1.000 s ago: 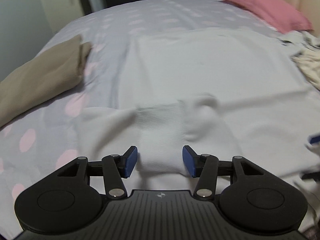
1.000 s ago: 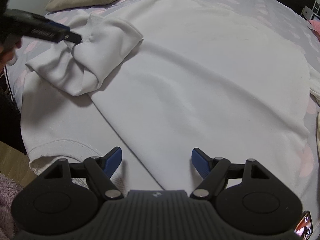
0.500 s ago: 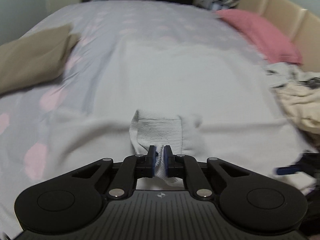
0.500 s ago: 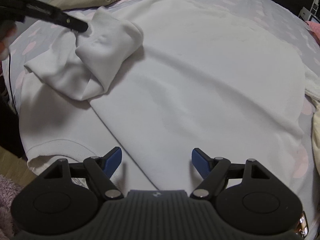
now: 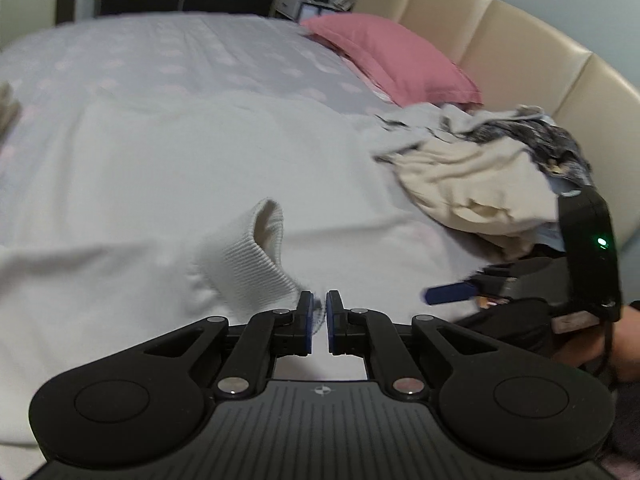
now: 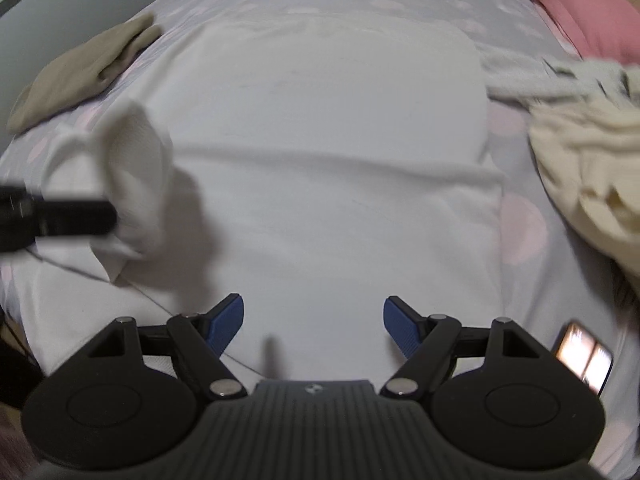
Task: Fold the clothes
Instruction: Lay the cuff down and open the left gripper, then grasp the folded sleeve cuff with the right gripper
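A white sweatshirt (image 6: 328, 128) lies spread flat on the bed; it also shows in the left wrist view (image 5: 168, 152). My left gripper (image 5: 317, 322) is shut on the ribbed cuff of its sleeve (image 5: 256, 264) and holds it lifted above the body of the garment. In the right wrist view the lifted sleeve (image 6: 132, 176) stands up at the left, with the left gripper (image 6: 108, 216) dark and blurred beside it. My right gripper (image 6: 313, 322) is open and empty, low over the sweatshirt's near part. It shows at the right of the left wrist view (image 5: 452, 292).
A pile of unfolded cream and grey clothes (image 5: 480, 176) lies at the right, also in the right wrist view (image 6: 584, 152). A pink pillow (image 5: 384, 60) rests by the beige headboard (image 5: 520, 48). A folded tan garment (image 6: 76, 76) lies at the far left. A phone (image 6: 584, 360) lies near right.
My left gripper closed on the sleeve cuff, lifted it and swung right across the sweatshirt. My right gripper stayed open and turned to face up the bed.
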The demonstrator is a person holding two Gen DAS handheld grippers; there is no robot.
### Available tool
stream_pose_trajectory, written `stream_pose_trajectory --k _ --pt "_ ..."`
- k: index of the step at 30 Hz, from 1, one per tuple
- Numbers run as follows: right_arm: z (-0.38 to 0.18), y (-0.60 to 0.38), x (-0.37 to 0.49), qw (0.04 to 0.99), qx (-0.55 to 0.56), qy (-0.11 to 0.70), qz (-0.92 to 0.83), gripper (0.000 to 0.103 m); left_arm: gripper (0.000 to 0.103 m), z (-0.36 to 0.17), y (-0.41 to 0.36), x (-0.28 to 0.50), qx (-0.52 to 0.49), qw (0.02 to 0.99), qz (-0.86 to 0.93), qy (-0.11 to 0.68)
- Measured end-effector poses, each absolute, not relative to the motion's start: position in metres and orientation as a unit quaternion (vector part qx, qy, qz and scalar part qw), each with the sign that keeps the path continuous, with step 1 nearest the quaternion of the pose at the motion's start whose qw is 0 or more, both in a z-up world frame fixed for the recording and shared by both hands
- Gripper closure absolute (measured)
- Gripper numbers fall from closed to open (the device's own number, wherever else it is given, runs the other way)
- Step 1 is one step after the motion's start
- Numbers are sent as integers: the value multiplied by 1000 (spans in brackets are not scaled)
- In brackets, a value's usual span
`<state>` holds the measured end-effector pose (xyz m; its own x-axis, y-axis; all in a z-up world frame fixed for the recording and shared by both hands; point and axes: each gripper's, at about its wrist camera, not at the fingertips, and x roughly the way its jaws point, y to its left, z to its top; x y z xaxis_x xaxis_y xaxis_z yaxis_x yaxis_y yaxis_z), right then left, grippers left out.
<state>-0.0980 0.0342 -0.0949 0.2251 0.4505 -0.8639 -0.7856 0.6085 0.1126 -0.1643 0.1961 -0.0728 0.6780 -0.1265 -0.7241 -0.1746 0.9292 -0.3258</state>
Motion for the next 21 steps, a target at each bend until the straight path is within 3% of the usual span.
stream_pose_trajectory --k 9,17,21 --pt "-100 33 -99 766 -179 460 411 26 78 -91 189 -162 -164 883 4 440" --pt "-92 35 -105 769 -167 439 433 34 76 -100 210 -175 -159 878 68 446" --pt "-92 36 -109 768 -167 436 438 40 76 -108 194 -176 -90 885 88 449"
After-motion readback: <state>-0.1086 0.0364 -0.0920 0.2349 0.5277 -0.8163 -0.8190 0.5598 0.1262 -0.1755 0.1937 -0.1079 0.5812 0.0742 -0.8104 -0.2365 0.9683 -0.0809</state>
